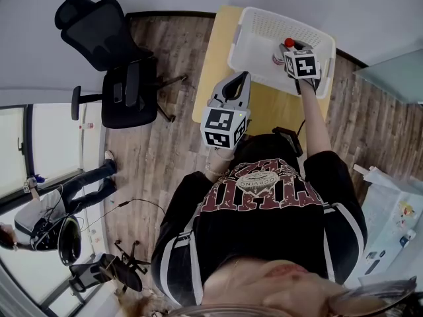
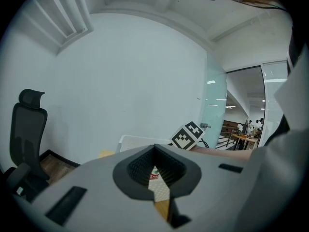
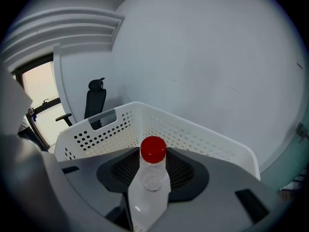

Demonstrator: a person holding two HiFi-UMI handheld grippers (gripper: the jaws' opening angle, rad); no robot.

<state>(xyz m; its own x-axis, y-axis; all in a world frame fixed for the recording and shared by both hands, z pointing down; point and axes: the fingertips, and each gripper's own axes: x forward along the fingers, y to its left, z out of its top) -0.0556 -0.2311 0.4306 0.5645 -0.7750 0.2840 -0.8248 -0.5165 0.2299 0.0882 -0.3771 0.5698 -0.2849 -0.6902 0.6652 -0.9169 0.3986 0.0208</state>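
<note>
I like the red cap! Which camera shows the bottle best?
The right gripper view: the bottle stands big between the jaws. The head view shows just its small red top. The left gripper view shows no clear bottle.

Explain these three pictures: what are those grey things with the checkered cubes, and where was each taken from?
No machine here: a person holds a two-jawed gripper in each hand. The head view comes from a camera on the person's head, looking down; the other two cameras ride on the grippers, looking along their jaws. A white basket stands on a yellow table. The right gripper is clamped on a clear bottle with a red cap, over the basket. The left gripper is held above the table beside the basket, jaws barely apart, nothing between them.
</note>
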